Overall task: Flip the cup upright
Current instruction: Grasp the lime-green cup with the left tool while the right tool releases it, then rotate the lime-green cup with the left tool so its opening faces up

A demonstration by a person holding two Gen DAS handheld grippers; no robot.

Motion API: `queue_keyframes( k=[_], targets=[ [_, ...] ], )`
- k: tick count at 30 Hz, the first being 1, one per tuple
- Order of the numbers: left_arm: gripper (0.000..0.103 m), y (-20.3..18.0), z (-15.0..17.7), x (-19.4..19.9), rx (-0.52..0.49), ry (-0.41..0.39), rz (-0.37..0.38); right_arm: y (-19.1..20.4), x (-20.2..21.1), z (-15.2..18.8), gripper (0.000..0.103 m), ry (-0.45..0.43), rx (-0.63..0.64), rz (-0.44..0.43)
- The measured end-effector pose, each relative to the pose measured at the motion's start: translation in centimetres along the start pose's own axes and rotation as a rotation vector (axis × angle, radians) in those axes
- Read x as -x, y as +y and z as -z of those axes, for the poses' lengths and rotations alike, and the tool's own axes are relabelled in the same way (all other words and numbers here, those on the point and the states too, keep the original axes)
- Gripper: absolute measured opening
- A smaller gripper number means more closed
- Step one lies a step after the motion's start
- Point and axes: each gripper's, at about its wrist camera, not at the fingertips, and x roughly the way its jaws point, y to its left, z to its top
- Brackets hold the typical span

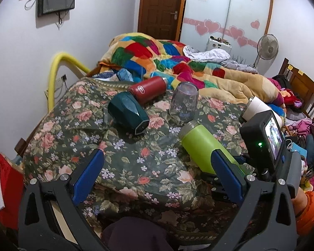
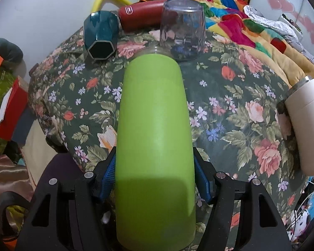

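Note:
A lime green cup (image 2: 155, 136) lies on its side on the floral bedspread (image 2: 230, 96), silver mouth pointing away. My right gripper (image 2: 155, 179) is shut on its body, blue pads pressed on both sides. In the left wrist view the green cup (image 1: 203, 144) lies at the right, partly behind my right-hand finger. My left gripper (image 1: 157, 165) is open and empty above the bedspread (image 1: 136, 159), left of the cup.
A dark teal cup (image 1: 128, 112) and a red flask (image 1: 148, 89) lie on their sides. A clear glass (image 1: 184, 102) stands upside down. A white cup (image 2: 305, 123) lies at the right. A colourful blanket (image 1: 178, 62) is heaped behind.

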Motion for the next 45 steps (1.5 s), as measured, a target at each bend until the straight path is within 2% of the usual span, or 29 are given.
queue_keyframes(
  k=[9, 10, 13, 17, 20, 23, 26, 27, 30, 35, 36, 38, 40, 45],
  targets=[
    [0.098, 0.5, 0.1, -2.6, 0.06, 0.102, 0.051, -0.3, 0.9, -0.1, 0.063, 0.003, -0.006, -0.031],
    [0.095, 0.5, 0.1, -3.0, 0.071, 0.12, 0.065, -0.3, 1.4, 0.0, 0.063, -0.004, -0.003, -0.033],
    [0.089, 0.1, 0.1, -4.2, 0.086, 0.169, 0.086, -0.3, 3.2, 0.6, 0.066, -0.041, 0.008, -0.02],
    [0.089, -1.5, 0.2, -6.2, 0.071, 0.239, 0.135, -0.9, 6.3, 2.1, 0.067, -0.109, -0.002, 0.019],
    [0.088, -2.9, 0.6, -7.8, 0.049, 0.294, 0.165, -1.7, 8.5, 3.4, 0.071, -0.167, -0.045, 0.048],
    [0.086, -4.1, 1.0, -9.1, 0.044, 0.352, 0.199, -2.6, 9.9, 4.7, 0.071, -0.201, -0.105, 0.032],
    [0.085, -4.6, 1.2, -10.3, 0.066, 0.397, 0.217, -2.8, 10.7, 5.6, 0.071, -0.233, -0.134, 0.065],
    [0.084, -4.8, 1.3, -10.6, 0.071, 0.411, 0.218, -2.7, 11.2, 6.1, 0.071, -0.248, -0.142, 0.079],
    [0.084, -5.0, 1.4, -11.7, 0.087, 0.439, 0.152, -2.9, 12.0, 7.2, 0.071, -0.276, -0.163, 0.098],
    [0.083, -5.7, 1.0, -13.7, 0.087, 0.476, 0.135, -3.3, 12.9, 8.5, 0.071, -0.315, -0.216, 0.099],
    [0.081, -5.9, 0.9, -14.1, 0.084, 0.482, 0.132, -3.4, 13.1, 8.7, 0.071, -0.32, -0.229, 0.091],
    [0.07, -6.6, 0.7, -14.9, 0.066, 0.493, 0.107, -3.7, 13.2, 9.0, 0.071, -0.325, -0.25, 0.077],
    [0.066, -7.3, 0.5, -15.1, 0.035, 0.485, 0.087, -3.9, 13.2, 9.2, 0.071, -0.327, -0.262, 0.079],
    [0.065, -8.7, 0.2, -14.8, -0.042, 0.454, 0.077, -4.1, 13.4, 9.8, 0.071, -0.328, -0.273, 0.09]
  ],
)
